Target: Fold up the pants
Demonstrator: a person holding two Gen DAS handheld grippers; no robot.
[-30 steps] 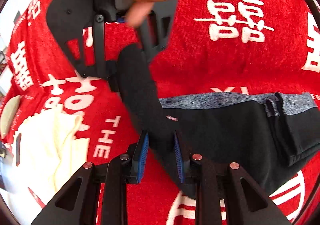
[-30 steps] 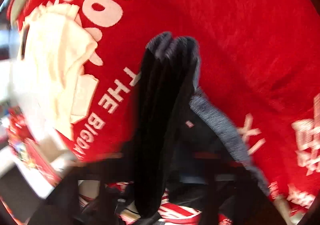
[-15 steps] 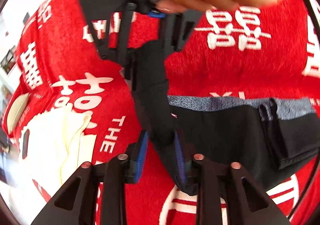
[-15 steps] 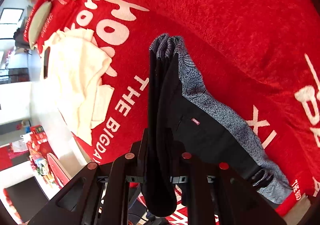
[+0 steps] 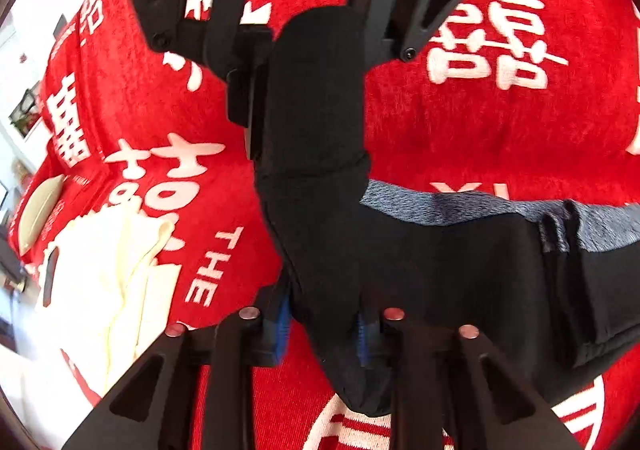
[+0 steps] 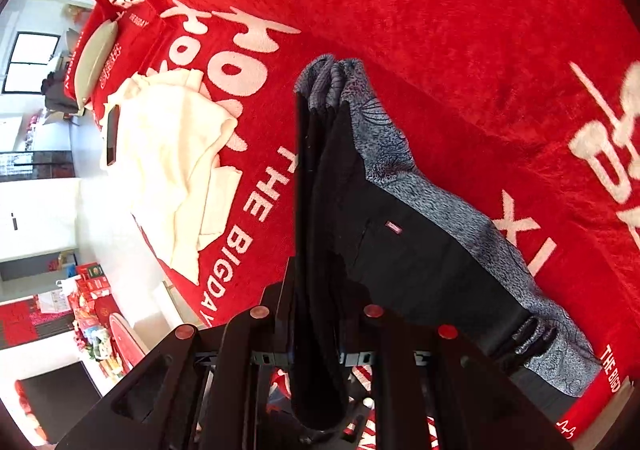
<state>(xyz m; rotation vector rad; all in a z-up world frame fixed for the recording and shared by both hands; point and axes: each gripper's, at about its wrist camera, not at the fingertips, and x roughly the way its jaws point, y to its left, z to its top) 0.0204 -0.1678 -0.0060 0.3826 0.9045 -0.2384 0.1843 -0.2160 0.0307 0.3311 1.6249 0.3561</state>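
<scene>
Black pants (image 5: 420, 262); right tool (image 5: 312, 61) opposite.

red blanket (image 6: 460, 29), "the bigday", "the"

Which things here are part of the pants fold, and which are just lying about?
In the job:
black pants, partly folded, grey waistband showing
left gripper, shut on the pants
right gripper, shut on the pants

Lying about:
cream garment on the red blanket
dark phone-like slab on that garment
</scene>
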